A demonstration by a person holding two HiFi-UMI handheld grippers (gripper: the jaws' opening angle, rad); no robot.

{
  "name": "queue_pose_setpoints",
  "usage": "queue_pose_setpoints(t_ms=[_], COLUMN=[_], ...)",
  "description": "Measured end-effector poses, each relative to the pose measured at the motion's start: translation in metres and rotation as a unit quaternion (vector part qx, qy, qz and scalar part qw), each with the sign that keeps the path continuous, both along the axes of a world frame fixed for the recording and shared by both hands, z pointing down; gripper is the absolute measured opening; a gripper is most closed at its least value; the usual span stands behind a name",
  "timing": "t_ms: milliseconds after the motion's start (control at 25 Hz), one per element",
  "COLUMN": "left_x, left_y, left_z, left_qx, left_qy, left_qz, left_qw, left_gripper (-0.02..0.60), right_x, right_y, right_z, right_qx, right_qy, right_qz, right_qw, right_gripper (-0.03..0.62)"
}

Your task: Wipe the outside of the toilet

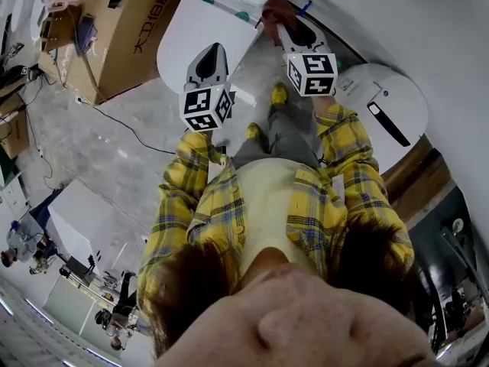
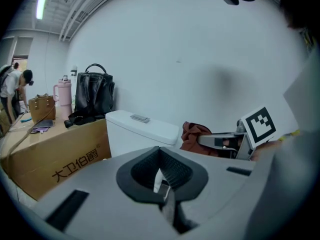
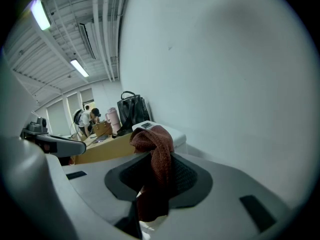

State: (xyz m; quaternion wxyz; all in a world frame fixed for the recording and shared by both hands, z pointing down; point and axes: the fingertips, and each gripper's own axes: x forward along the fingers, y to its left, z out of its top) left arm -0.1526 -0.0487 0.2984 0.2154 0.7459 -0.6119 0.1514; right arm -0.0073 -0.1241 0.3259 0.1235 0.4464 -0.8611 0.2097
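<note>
Beside the toilet tank (image 2: 142,130), my right gripper (image 3: 154,181) pinched a rust-brown cloth (image 3: 156,149). My left gripper (image 2: 162,183) was pressed together, empty. Wiping looked unstarted. Next move: cloth against tank.

Cloth (image 3: 155,154) is rough knit, toilet tank (image 2: 142,131) glossy, cardboard box (image 2: 55,159) matt.

In the head view, the toilet (image 1: 191,33) is cut off by the top edge, and part of its lid is covered by the left gripper (image 1: 210,52). The cloth (image 1: 275,10) is mostly hidden behind the right gripper (image 1: 289,27). In the right gripper view, the fingers (image 3: 184,179) are partly covered by the cloth, and only the tank (image 3: 179,135) is seen past it. In the left gripper view, the toilet below the tank is hidden by the gripper's own body.
</note>
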Motion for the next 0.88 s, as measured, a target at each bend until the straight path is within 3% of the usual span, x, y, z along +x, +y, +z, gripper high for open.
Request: queue_pose_setpoints(t_ms=[880], left_x=[0.015], left_y=[-0.026], left_z=[0.029], left_qx=[-0.023], left_qy=[-0.019], left_qz=[0.016], left_qw=[0.9994], left_gripper=[0.002], right_x=[0.002], right_y=[-0.054], right_z=[0.054], right_qx=[-0.025], right_qy=[-0.022], right_qz=[0.053], right_qw=[0.998], right_gripper=[0.123])
